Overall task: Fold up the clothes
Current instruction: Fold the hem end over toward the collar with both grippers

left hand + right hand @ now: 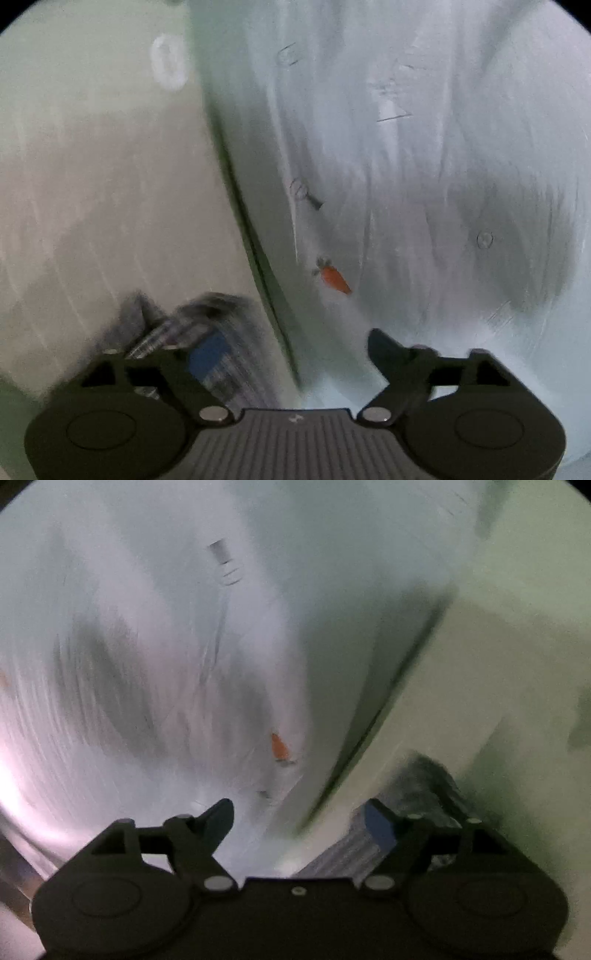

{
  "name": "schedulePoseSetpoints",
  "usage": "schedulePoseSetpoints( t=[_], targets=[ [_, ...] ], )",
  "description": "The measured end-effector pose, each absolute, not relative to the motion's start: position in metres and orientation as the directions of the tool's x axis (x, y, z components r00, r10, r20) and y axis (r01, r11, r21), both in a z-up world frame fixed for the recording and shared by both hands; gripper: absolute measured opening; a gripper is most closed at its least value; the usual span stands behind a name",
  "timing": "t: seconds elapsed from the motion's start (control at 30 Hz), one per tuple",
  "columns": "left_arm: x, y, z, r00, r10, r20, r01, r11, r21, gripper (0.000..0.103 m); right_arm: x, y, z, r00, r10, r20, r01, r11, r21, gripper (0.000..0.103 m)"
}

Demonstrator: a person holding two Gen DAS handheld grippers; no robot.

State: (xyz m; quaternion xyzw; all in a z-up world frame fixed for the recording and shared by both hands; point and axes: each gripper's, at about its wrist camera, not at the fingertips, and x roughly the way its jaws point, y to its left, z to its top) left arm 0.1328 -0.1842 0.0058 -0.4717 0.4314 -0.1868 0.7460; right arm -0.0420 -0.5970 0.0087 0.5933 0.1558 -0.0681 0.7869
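Two grippers face one pale garment [406, 166] with small buttons and a little orange carrot motif [334, 278]. In the left wrist view the cloth fills the right two thirds of the frame, its dark edge running from upper middle down to the bottom centre, with a bare light surface [92, 184] to the left. The left gripper [291, 350] has its jaws spread wide, one finger over the surface and one over the cloth, gripping nothing. In the right wrist view the cloth takes the left and middle of the frame and the surface [498, 646] the right. The right gripper [299, 812] is likewise spread apart and holds nothing, straddling that same edge. Both views are smeared with motion blur.

My reading: each claw is set astride a side edge of the garment, which would fit either closing on it to lift a fold or having just let go of one. How many folds the cloth already carries cannot be told.
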Motion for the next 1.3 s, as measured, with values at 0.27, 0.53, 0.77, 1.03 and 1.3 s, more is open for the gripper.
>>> schedulePoseSetpoints(
  t=[0.27,0.53,0.77,1.03,1.3],
  targets=[
    [0.113,-0.209,-0.049,0.413,-0.517,-0.75,0.047,0.834,-0.55,0.088,-0.024,-0.554,-0.031,0.753,0.053,-0.656,0.505,0.592,0.628,0.084],
    [0.118,-0.236,-0.084,0.326,-0.506,-0.799,0.168,0.863,-0.477,0.091,-0.014,-0.543,-0.071,0.701,0.077,-0.709,0.546,0.581,0.603,0.09],
    [0.131,-0.254,-0.096,0.304,-0.563,-0.769,0.217,0.826,-0.52,0.1,0.0,-0.541,-0.082,0.693,0.082,-0.716,0.547,0.587,0.597,0.097],
    [0.136,-0.26,-0.101,0.299,-0.633,-0.714,0.262,0.774,-0.577,0.092,0.016,-0.526,-0.085,0.701,0.085,-0.708,0.533,0.598,0.599,0.102],
    [0.12,-0.259,-0.11,0.236,-0.724,-0.649,0.202,0.689,-0.696,0.03,0.012,-0.492,-0.076,0.693,0.137,-0.708,0.491,0.629,0.603,0.044]
  ],
)
